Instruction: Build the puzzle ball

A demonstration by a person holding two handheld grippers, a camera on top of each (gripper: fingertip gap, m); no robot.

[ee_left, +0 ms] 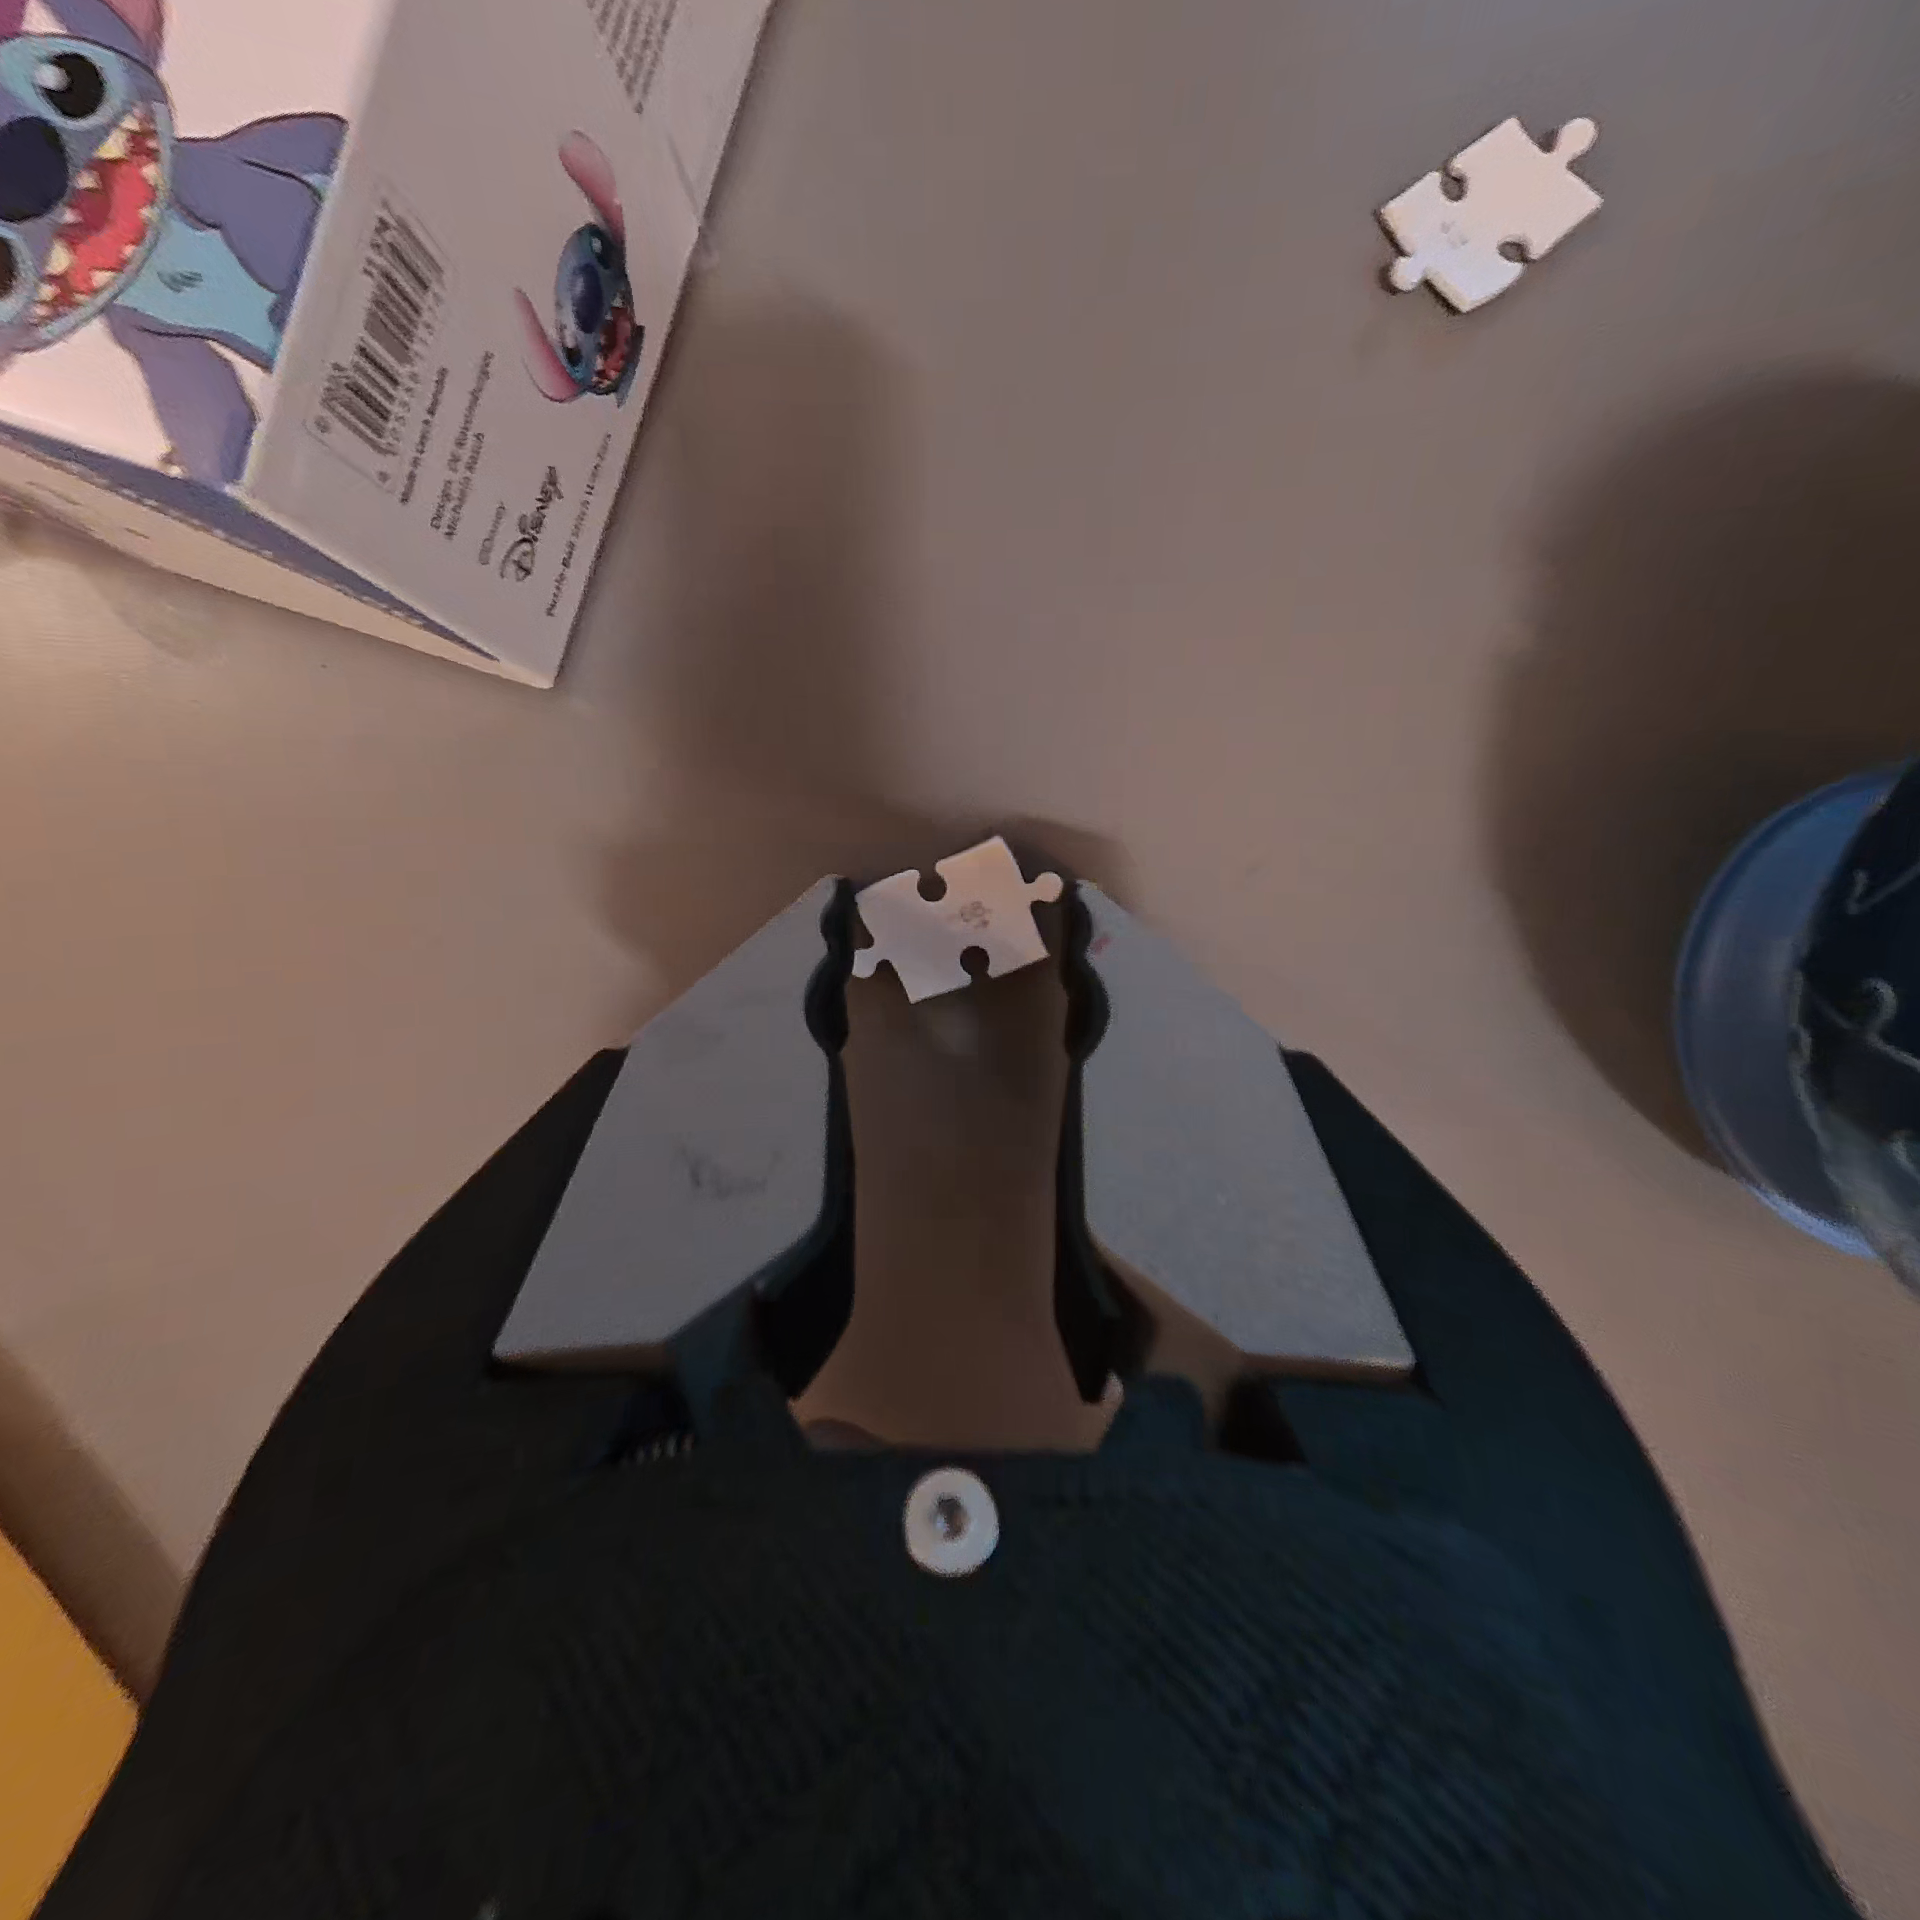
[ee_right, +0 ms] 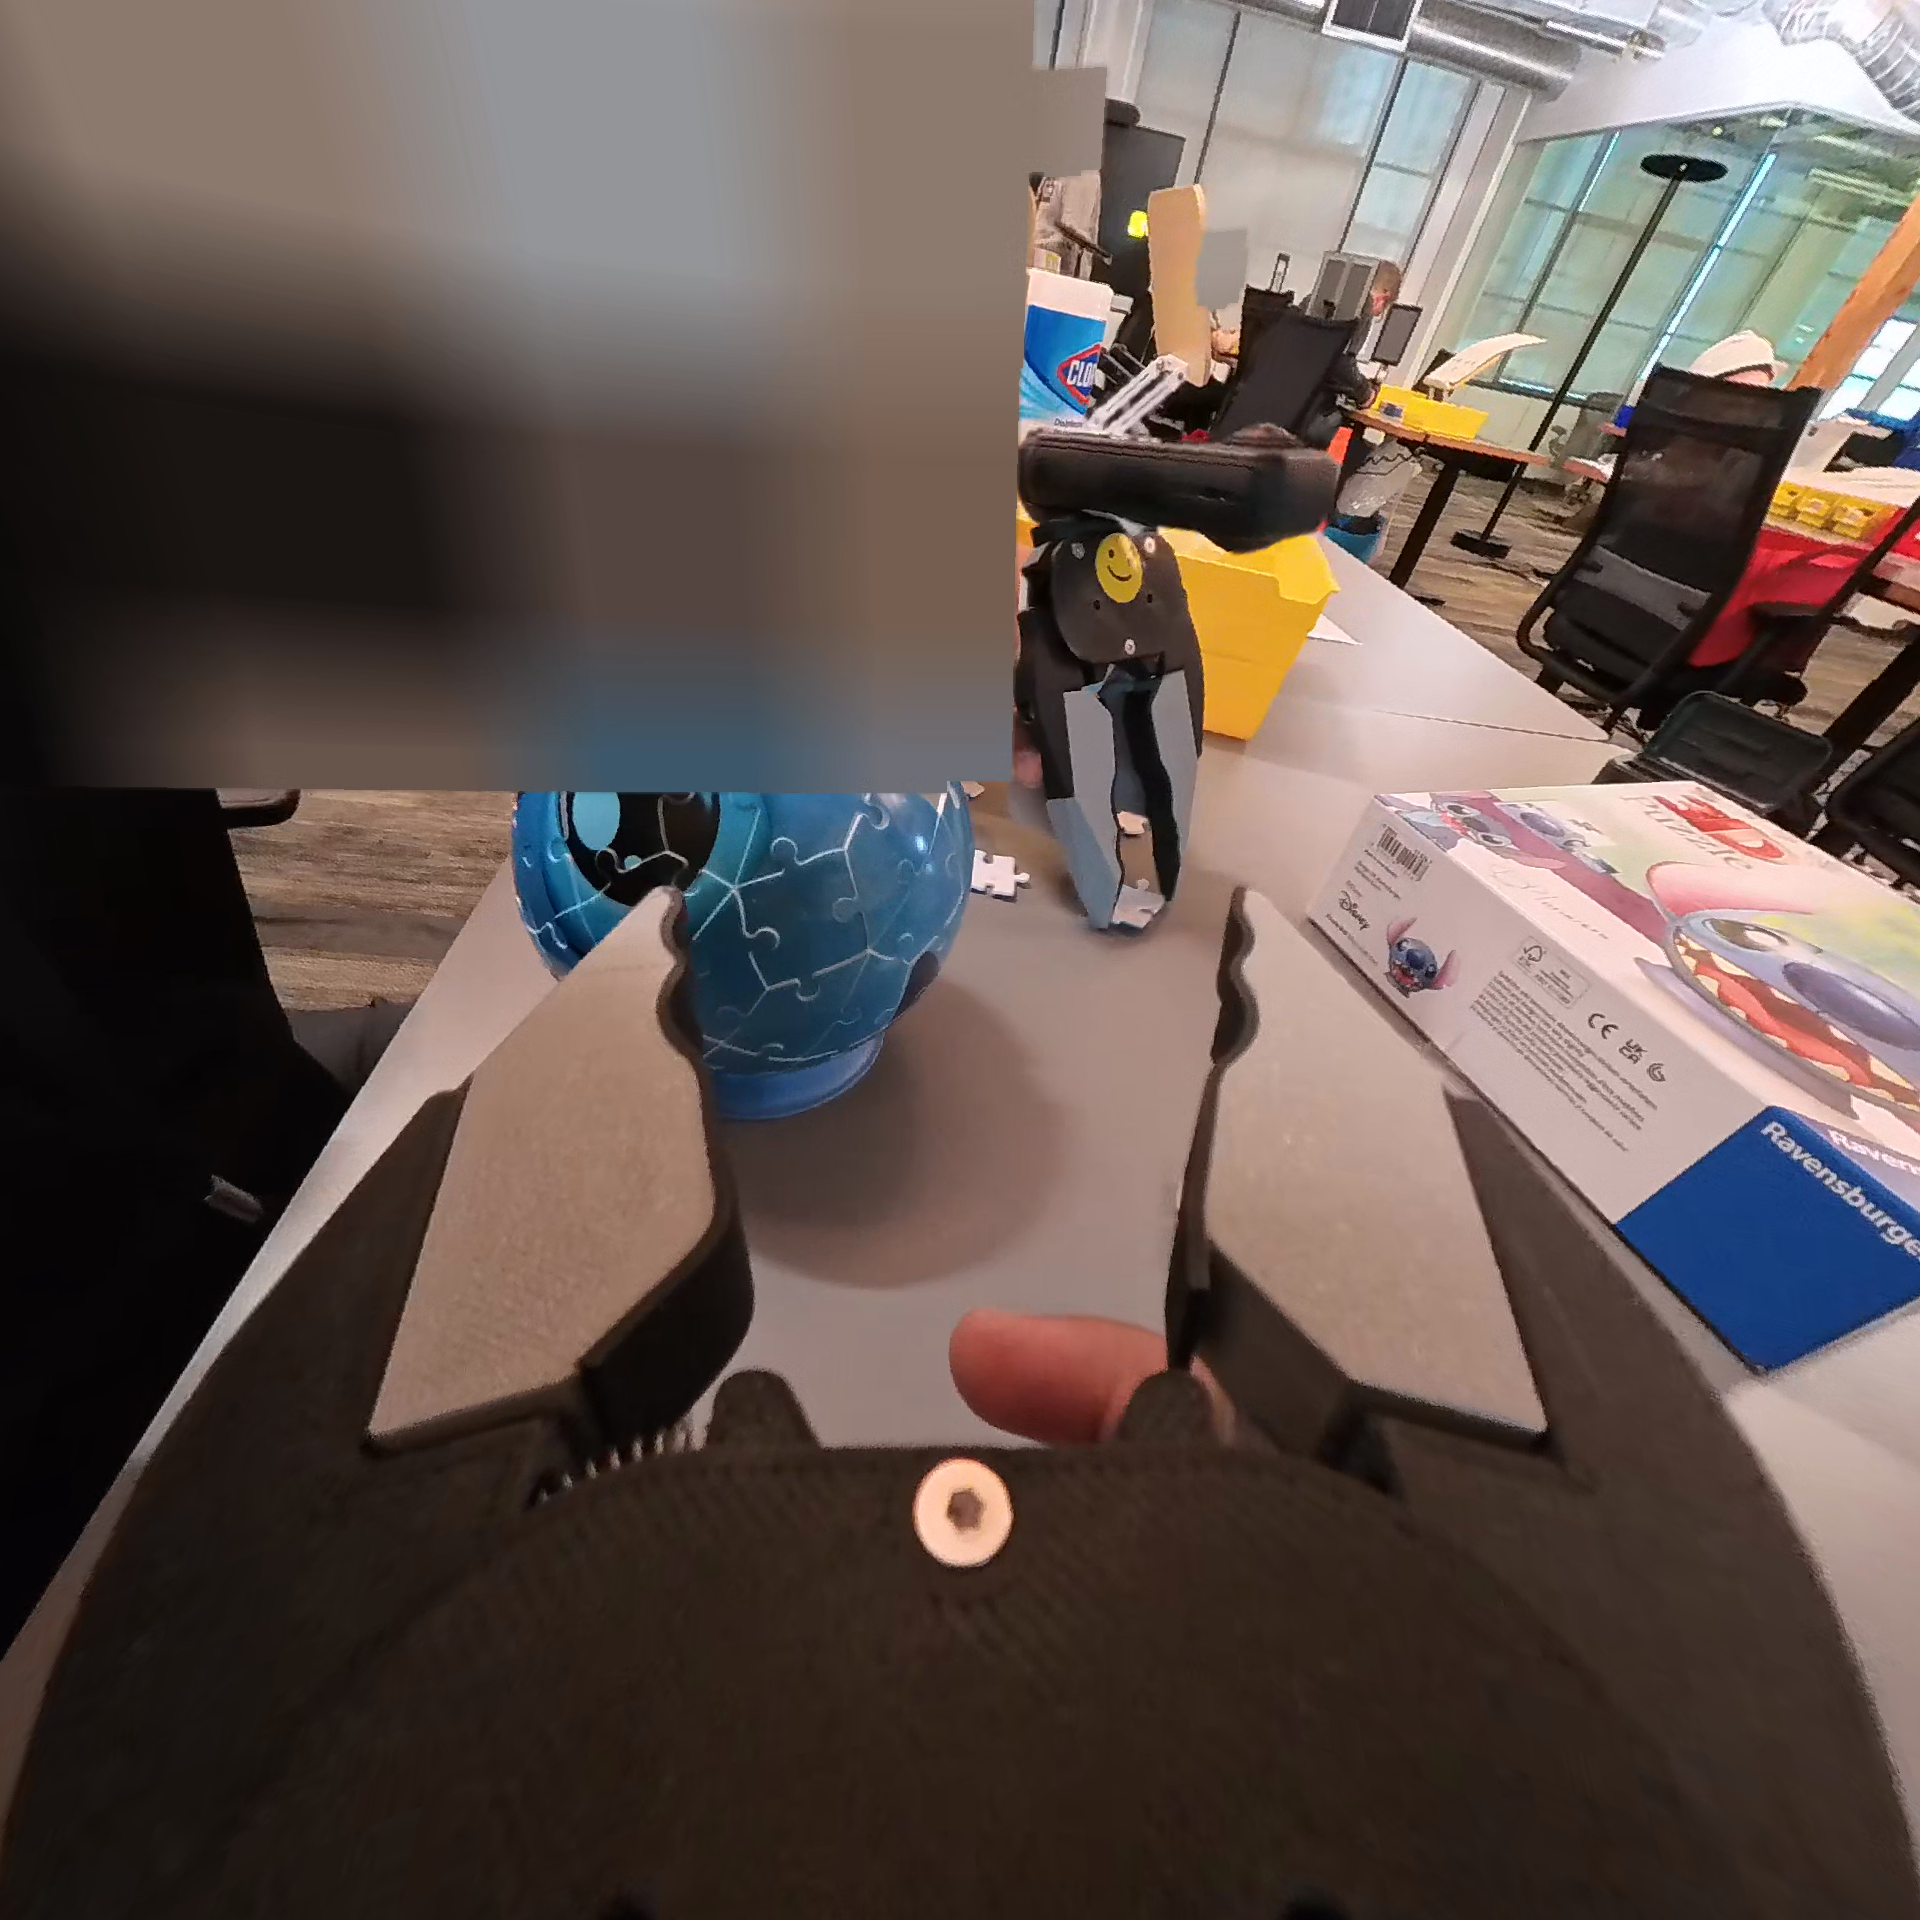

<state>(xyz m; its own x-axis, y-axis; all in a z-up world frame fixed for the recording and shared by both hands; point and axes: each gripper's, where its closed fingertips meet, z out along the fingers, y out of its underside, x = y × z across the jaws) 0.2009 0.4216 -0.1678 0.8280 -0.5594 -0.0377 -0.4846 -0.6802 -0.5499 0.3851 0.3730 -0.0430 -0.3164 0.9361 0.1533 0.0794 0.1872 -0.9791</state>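
My left gripper (ee_left: 956,914) points down at the grey table and is shut on a white puzzle piece (ee_left: 951,920), gripped between its fingertips. It also shows in the right wrist view (ee_right: 1127,909), upright with the piece (ee_right: 1135,906) at its tips. A second white puzzle piece (ee_left: 1486,213) lies flat on the table farther off; it also shows behind the ball (ee_right: 997,871). The blue puzzle ball (ee_right: 769,925) stands on its blue ring base, with a gap in its shell at the upper left. My right gripper (ee_right: 956,925) is open and empty, just right of the ball.
The puzzle box (ee_right: 1621,997) lies at the table's right; it shows at upper left in the left wrist view (ee_left: 416,312). A yellow bin (ee_right: 1247,623) stands at the back. The ball's edge (ee_left: 1808,1018) is at the right of the left wrist view. A thumb (ee_right: 1049,1371) shows. Across from one pair of fingers to the other is roughly 25 cm.
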